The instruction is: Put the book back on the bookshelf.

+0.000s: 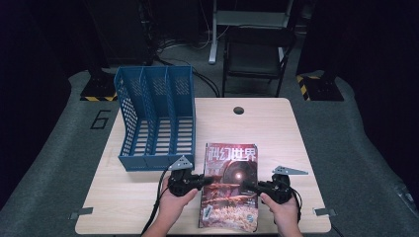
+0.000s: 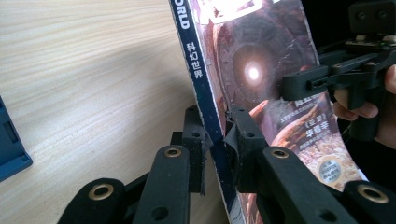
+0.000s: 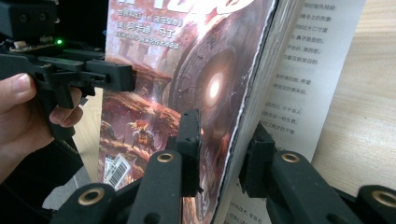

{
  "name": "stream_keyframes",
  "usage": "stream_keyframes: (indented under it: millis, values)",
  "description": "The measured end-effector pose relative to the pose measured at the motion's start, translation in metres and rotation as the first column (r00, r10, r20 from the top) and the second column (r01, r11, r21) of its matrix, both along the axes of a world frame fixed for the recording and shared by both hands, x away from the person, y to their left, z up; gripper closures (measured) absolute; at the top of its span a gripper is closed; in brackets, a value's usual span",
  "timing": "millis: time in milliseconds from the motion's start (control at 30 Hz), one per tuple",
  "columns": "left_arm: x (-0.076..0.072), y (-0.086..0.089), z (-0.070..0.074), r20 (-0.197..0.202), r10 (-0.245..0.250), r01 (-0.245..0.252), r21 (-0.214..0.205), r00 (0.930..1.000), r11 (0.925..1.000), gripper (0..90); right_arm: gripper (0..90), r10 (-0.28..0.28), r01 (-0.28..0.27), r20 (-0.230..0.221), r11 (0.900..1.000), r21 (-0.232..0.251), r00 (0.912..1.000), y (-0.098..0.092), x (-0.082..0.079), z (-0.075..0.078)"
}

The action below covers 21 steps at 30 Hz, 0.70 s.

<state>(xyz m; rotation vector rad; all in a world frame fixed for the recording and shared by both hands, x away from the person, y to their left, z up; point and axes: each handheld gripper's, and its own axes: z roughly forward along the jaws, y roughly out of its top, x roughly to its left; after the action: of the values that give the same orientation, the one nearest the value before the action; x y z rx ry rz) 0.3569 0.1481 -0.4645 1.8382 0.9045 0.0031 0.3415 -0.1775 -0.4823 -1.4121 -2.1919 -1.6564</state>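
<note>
While the magazine (image 1: 230, 187) lies at the table's (image 1: 123, 197) six o'clock, the left gripper (image 1: 203, 180) clamps its spine (image 2: 205, 100). Seen along the right gripper (image 3: 224, 154), pads straddle the fore-edge loosely; squeeze before lifting toward the eleven-o'clock file rack (image 1: 155, 116).

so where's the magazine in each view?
High view: magazine lower centre of table, between both grippers.
Left gripper view: centre to right, spine between the near jaws.
Right gripper view: centre, page edge between the near jaws.
Shared landmark: glowing disc on the cover.
</note>
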Motion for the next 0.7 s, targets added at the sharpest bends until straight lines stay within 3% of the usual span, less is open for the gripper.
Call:
stream_keyframes:
  millis: [133, 267, 400, 500, 700]
  values:
    - [0.000, 0.001, 0.002, 0.006, 0.005, -0.005, -0.002, 1.0000, 1.0000, 79.0, 76.6, -0.008, 0.008, -0.009, 1.0000, 0.004, 0.9999, 0.000, 0.000, 0.004]
    - [0.000, 0.005, 0.007, 0.021, 0.005, -0.005, -0.004, 0.9998, 1.0000, 79.4, 80.2, 0.025, -0.023, 0.050, 0.9992, -0.034, 0.9984, 0.002, 0.003, 0.013]
    - [-0.001, 0.005, 0.014, 0.055, 0.004, -0.006, 0.030, 0.9985, 0.9995, 79.3, 80.4, 0.037, -0.033, 0.075, 0.9979, -0.056, 0.9965, 0.005, 0.002, 0.020]
    - [-0.002, 0.006, 0.018, 0.056, 0.013, -0.014, 0.021, 0.9983, 0.9997, 79.3, 80.3, 0.048, -0.034, 0.125, 0.9933, -0.110, 0.9909, 0.009, -0.001, 0.028]
    - [0.000, 0.010, 0.026, 0.086, 0.002, -0.005, 0.031, 0.9963, 0.9995, 79.2, 81.6, 0.042, -0.025, 0.161, 0.9943, -0.103, 0.9860, 0.011, 0.001, 0.040]
